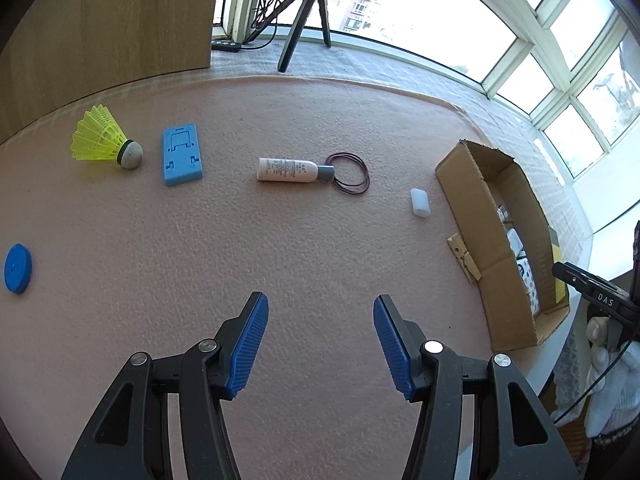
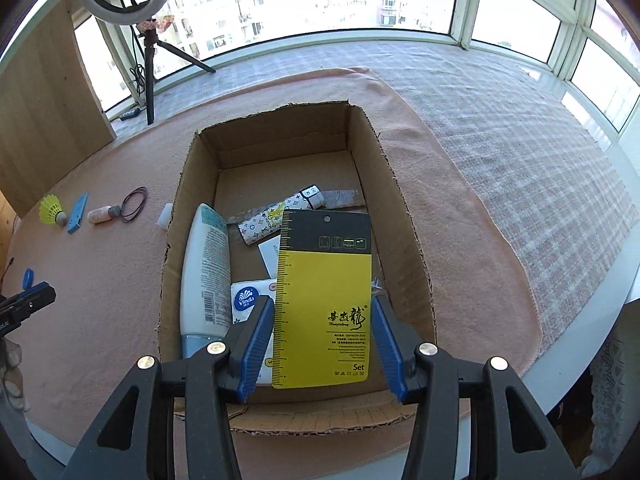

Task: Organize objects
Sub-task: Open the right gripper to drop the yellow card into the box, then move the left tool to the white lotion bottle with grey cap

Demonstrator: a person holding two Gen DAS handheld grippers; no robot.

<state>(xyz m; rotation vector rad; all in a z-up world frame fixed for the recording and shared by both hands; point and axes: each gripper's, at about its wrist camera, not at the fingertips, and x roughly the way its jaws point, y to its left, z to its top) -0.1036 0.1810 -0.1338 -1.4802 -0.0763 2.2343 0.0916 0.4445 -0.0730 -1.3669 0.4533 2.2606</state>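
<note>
Right gripper (image 2: 322, 344): over the box, blue pads against both long edges of the yellow card (image 2: 324, 300), clamped on it.
Card: upright between the pads, above the near half of the box.
Box (image 2: 404, 216): open cardboard, on the pink mat; inside lie a white tube (image 2: 204, 276) along the left wall, a Vinda tissue pack (image 2: 248, 300) and a patterned pouch (image 2: 280, 216).
Left gripper (image 1: 320, 344): jaws apart, nothing between them, above bare mat (image 1: 280, 260).
On the mat, left of the box: clothespin (image 1: 464, 258) just beside the box wall, white block (image 1: 420, 202), small bottle (image 1: 292, 170) with its cap on the rubber bands (image 1: 352, 174), blue stand (image 1: 181, 155), shuttlecock (image 1: 105, 138), blue disc (image 1: 17, 269).
</note>
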